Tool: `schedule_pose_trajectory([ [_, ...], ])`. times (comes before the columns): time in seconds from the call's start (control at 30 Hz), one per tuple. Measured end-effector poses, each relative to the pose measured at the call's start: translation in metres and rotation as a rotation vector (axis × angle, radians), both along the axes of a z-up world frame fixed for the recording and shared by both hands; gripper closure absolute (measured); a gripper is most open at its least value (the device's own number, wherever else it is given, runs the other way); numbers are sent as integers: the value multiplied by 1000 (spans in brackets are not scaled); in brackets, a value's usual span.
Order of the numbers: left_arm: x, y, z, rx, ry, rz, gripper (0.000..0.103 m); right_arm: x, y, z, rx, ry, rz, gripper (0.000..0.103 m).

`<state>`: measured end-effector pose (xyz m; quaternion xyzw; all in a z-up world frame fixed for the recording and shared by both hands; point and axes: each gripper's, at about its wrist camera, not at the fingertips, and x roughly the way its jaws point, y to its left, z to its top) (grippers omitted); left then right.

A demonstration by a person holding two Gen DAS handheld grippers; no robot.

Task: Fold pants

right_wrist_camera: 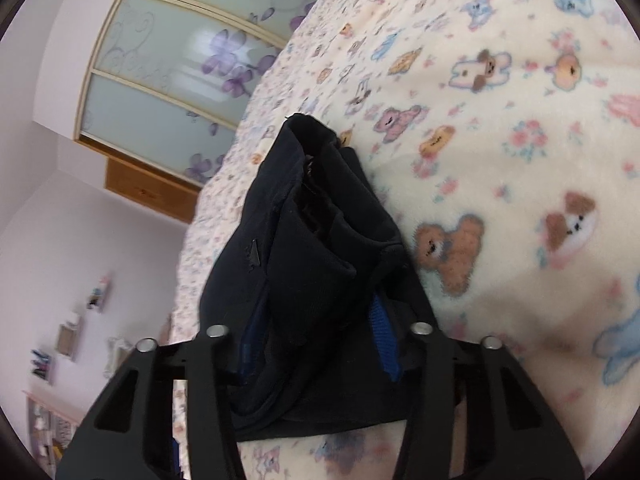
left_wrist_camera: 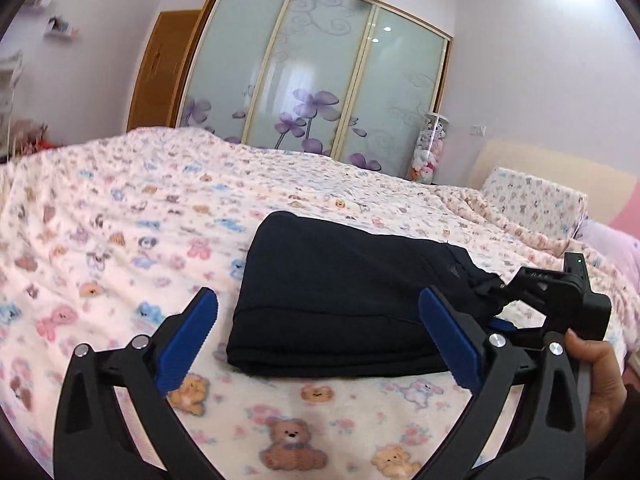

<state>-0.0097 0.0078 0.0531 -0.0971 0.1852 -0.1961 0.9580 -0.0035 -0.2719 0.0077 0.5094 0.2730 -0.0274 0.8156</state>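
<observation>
Blue-padded left gripper, jaws spread and empty, faces the folded black fabric pants on the teddy-print fleece bedspread, whose far right end the right gripper clamps.

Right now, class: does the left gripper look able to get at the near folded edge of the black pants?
Probably yes. The left gripper is open, its blue pads either side of the pants on the blanket, nothing between. The right gripper grips the far end.
</observation>
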Motion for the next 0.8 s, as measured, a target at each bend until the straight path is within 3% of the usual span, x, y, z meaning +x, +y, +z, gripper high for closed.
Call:
schedule_pose_trajectory([
  [0.1, 1, 6, -4, -22, 22, -17, 2, -5, 3, 5, 37, -31, -22, 71],
  [0.37, 1, 20, -12, -77, 46, -3, 2, -35, 32, 35, 83, -116, -16, 74],
  [0.5, 1, 22, -13, -84, 53, 5, 2, -59, 41, 13, 61, -89, -63, 77],
  [0.57, 1, 22, -14, -82, 57, 8, 2, -54, 31, -9, 33, -36, -84, 77],
  [0.63, 3, 23, -14, -83, 61, 9, 2, -50, 22, -20, 60, -40, -63, 76],
  [0.73, 6, 25, -16, -94, 79, 11, 2, -51, 17, -12, 57, -41, -2, 61],
  [0.8, 9, 27, -14, -97, 104, 11, 2, -60, 13, -3, 43, -54, 16, 40],
])
